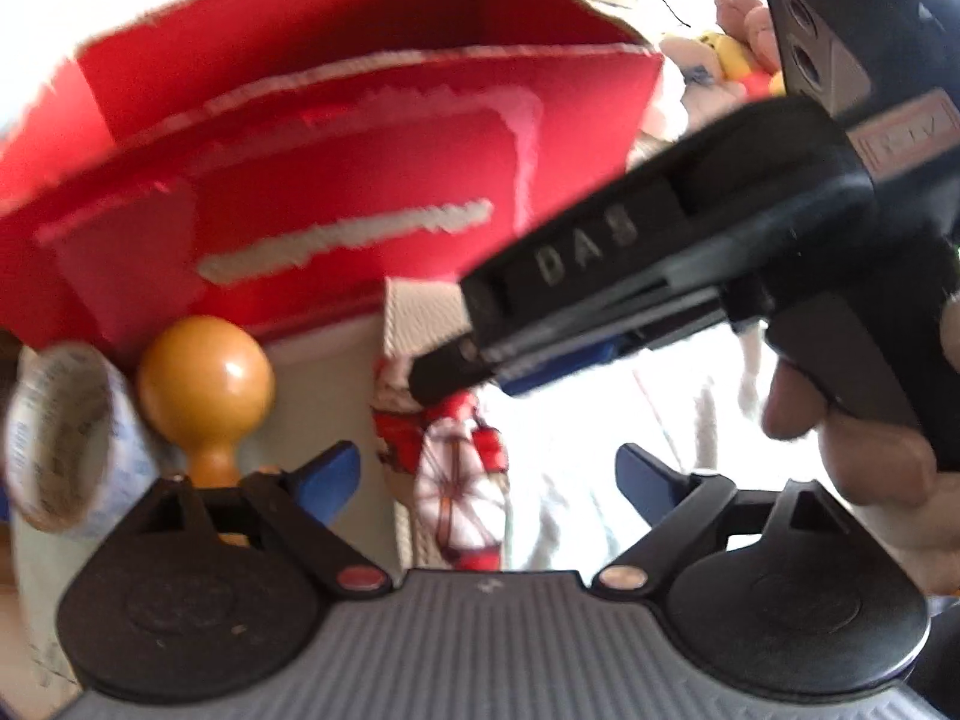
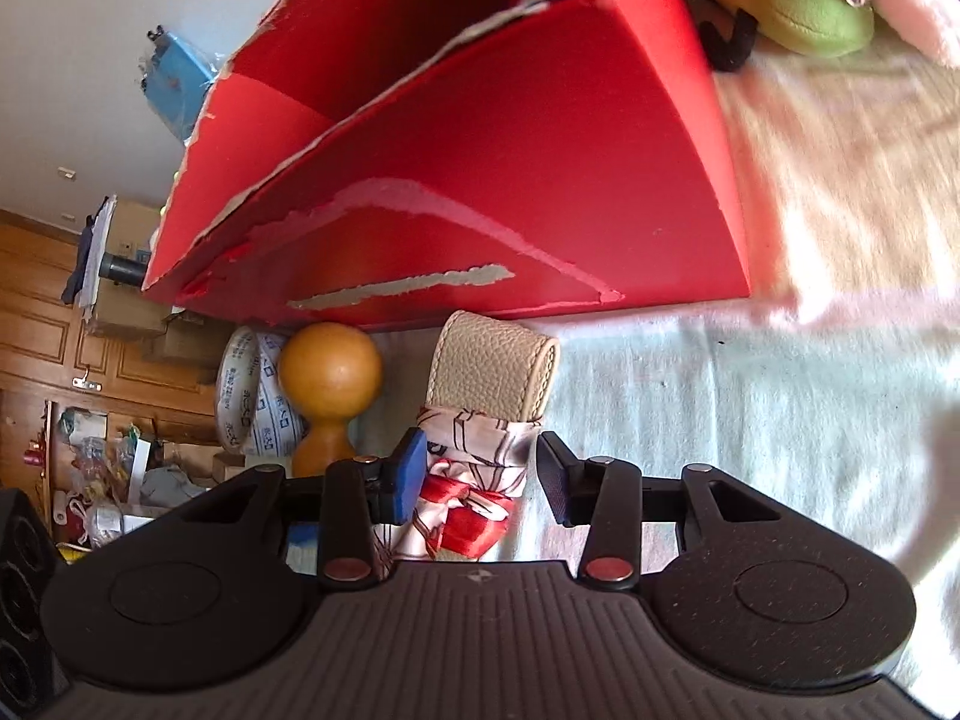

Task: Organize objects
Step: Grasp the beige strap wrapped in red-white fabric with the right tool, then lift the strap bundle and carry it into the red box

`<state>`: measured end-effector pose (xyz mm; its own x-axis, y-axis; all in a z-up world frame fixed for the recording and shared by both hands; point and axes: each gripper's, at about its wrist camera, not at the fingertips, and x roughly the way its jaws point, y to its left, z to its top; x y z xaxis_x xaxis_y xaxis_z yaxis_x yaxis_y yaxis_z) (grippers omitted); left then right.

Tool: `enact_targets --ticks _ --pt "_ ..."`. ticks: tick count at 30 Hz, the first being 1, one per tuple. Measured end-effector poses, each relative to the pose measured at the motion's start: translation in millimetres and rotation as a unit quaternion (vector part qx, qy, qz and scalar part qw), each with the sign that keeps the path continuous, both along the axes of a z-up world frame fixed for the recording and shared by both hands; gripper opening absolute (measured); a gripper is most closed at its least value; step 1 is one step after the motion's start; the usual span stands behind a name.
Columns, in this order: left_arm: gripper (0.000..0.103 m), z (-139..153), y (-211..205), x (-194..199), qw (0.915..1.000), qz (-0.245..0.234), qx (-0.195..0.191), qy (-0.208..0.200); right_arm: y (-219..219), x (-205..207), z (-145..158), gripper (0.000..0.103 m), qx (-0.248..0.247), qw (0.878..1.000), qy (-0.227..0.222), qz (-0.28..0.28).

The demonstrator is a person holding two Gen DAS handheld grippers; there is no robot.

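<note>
- Red cardboard box [image 2: 480, 138], matte, torn edges showing pale paper, open top, stands on a pale fabric surface [image 2: 750, 390].
- Just in front of it: beige pebbled-leather strap [image 2: 492, 366] with a glossy red-white scarf [image 2: 474, 492] tied on; smooth wooden knob [image 2: 330, 378], round head; printed tape roll [image 2: 252, 396].
- Right claw [image 2: 480, 480] partly spread, fingers flanking the scarf, left blue pad touching or nearly so, not clamped.
- Left claw [image 1: 489, 480] wide, nothing held.
- Plush toys [image 2: 798, 6] beyond the box.
</note>
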<state>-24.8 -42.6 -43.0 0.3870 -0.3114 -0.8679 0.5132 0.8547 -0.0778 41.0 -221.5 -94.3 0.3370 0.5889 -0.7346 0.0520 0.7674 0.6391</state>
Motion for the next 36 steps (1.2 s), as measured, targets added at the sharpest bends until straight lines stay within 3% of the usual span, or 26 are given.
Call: enact_targets --ticks 5,6,7,15,22,26,33,36 --pt "0.093 -6.6 -4.5 8.5 0.9999 -0.002 0.009 0.010 2.9 -0.1 -4.6 0.054 0.006 1.000 0.001 0.006" --pt "0.090 -11.1 -6.8 10.5 0.9998 -0.004 0.012 0.017 4.9 0.3 -5.9 0.054 0.008 1.000 0.002 0.007" --pt "0.078 -15.7 -9.0 12.0 0.9995 -0.005 0.014 0.028 6.3 0.7 -7.1 0.054 0.010 1.000 0.002 0.007" --pt "0.075 -12.0 -20.7 2.9 0.9995 -0.011 0.020 0.024 10.3 -1.2 -9.5 0.044 -0.002 1.000 0.000 0.017" --pt "0.072 18.2 -50.2 -10.3 0.9974 -0.067 -0.016 0.020 -15.5 -20.0 8.3 0.042 -0.003 1.000 -0.002 -0.021" --pt "0.072 41.9 -76.7 -20.3 0.9930 -0.113 -0.037 -0.003 -42.8 -38.2 30.0 0.043 -0.015 0.998 -0.014 -0.067" --pt "0.072 95.2 -104.7 -27.9 0.9802 -0.168 -0.084 -0.062 -69.4 -57.9 88.0 0.043 -0.048 0.987 -0.078 -0.132" --pt "0.072 118.6 -82.2 -18.3 0.9752 -0.174 -0.104 -0.090 -75.7 -54.7 112.4 0.043 -0.054 0.981 -0.112 -0.148"
